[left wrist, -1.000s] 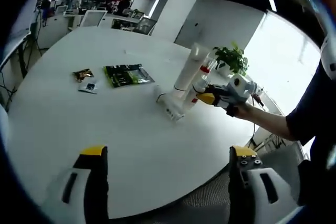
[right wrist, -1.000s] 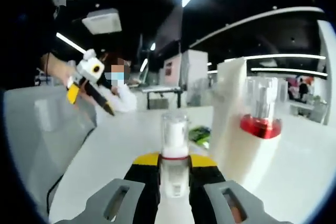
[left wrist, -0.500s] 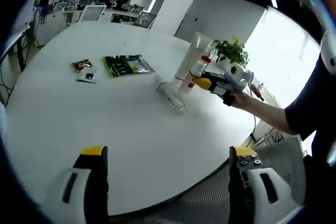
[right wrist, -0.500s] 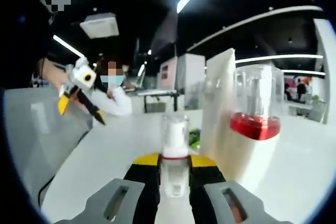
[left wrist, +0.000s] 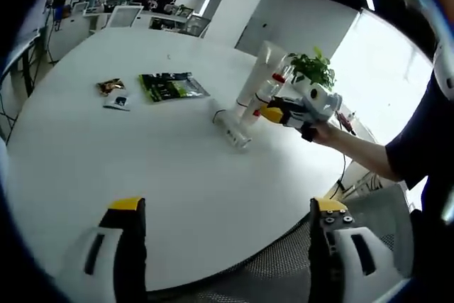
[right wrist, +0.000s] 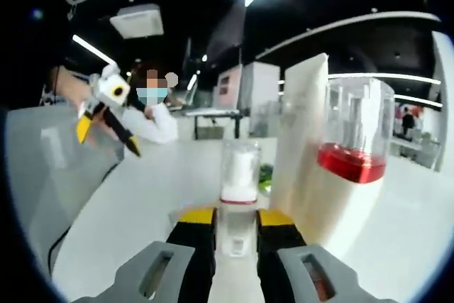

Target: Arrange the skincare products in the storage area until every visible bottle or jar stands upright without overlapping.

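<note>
My right gripper [right wrist: 236, 219] is shut on a small clear-capped bottle with a thin red ring [right wrist: 237, 189] and holds it upright just over the white table [right wrist: 142, 204]. Close on its right stand a tall white tube [right wrist: 301, 140] and a pump bottle with a red collar [right wrist: 353, 157]. In the left gripper view, the right gripper [left wrist: 274, 113] sits against that same tube [left wrist: 257, 79], and a pale bottle [left wrist: 233, 133] lies on its side in front. My left gripper [left wrist: 228, 207] hangs open over the near table edge, far from the bottles.
A green packet [left wrist: 172, 86] and two small sachets [left wrist: 113, 94] lie on the table's left half. A potted plant [left wrist: 312, 70] stands behind the bottles. A seated person [right wrist: 152, 122] is across the room. The left gripper [right wrist: 106, 115] shows at upper left.
The right gripper has edged closer to the tube and red-collared bottle, which loom larger, and the held bottle sits a little higher in its view. The left gripper's camera shifted slightly; its jaws stayed open.
</note>
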Demonstrator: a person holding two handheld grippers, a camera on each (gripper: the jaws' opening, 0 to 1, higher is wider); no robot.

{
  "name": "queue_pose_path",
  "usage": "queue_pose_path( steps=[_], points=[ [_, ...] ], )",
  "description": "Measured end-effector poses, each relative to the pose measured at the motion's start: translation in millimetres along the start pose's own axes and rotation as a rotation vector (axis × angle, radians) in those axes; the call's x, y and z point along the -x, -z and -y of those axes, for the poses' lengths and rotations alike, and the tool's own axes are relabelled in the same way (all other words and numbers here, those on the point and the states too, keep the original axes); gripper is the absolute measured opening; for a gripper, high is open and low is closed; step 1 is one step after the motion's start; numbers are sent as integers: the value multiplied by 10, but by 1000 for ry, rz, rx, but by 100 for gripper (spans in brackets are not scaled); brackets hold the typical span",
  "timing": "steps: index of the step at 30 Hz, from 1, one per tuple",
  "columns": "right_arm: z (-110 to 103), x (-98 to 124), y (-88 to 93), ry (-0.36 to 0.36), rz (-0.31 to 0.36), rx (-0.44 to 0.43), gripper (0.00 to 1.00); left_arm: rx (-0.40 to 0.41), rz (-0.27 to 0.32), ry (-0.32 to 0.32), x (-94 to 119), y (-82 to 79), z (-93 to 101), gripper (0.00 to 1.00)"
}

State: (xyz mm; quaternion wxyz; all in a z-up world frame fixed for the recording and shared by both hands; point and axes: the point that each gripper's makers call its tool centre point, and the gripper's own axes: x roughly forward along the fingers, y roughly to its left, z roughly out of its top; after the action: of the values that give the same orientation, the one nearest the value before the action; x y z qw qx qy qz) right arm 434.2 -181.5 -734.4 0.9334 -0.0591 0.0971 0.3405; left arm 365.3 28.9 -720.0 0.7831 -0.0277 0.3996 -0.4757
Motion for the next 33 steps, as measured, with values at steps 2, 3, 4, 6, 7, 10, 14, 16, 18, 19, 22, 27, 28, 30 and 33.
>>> queue_pose_path(
  steps=[2, 3, 4, 6, 7, 10, 14, 16, 18, 19, 22, 27, 28, 30, 33],
  points=[
    [-10, 1, 21, 0, -8, -2, 13, 0, 2, 1, 3, -5, -2, 90],
    [-12, 0, 35, 1, -12, -3, 13, 0, 1, 0, 5, -4, -5, 90],
    [-18, 0, 45, 1, -16, -2, 13, 0, 0, 0, 7, -3, -7, 90],
    [-8, 1, 81, 8, -29, 0, 12, 0, -1, 0, 10, -1, -12, 90],
    [-2, 1, 94, 11, -33, -1, 11, 1, -1, 0, 11, 1, -16, 90],
    [22, 8, 130, 17, -40, -7, 11, 1, -4, 0, 8, 6, -19, 90],
    [48, 18, 166, 18, -50, -6, 11, 1, -4, 4, -2, 2, -10, 90],
    [53, 23, 171, 18, -52, -7, 11, 0, -5, 6, -5, 3, -6, 90],
    [46, 28, 186, 13, -59, -7, 11, 0, -7, 7, -8, 6, -2, 90],
    [47, 30, 194, 12, -64, -6, 11, 0, -7, 9, -9, 7, 1, 90],
    [48, 44, 221, 9, -76, -3, 11, 0, -7, 10, -9, 6, 4, 90],
    [67, 67, 249, 18, -89, -8, 10, -2, -7, 12, -7, 6, 12, 90],
    [69, 71, 254, 20, -90, -10, 10, -2, -7, 12, -7, 7, 13, 90],
    [68, 80, 262, 22, -93, -10, 10, -1, -6, 12, -7, 6, 18, 90],
    [68, 95, 282, 28, -98, -22, 9, -2, -6, 17, -8, 6, 39, 90]
  ],
)
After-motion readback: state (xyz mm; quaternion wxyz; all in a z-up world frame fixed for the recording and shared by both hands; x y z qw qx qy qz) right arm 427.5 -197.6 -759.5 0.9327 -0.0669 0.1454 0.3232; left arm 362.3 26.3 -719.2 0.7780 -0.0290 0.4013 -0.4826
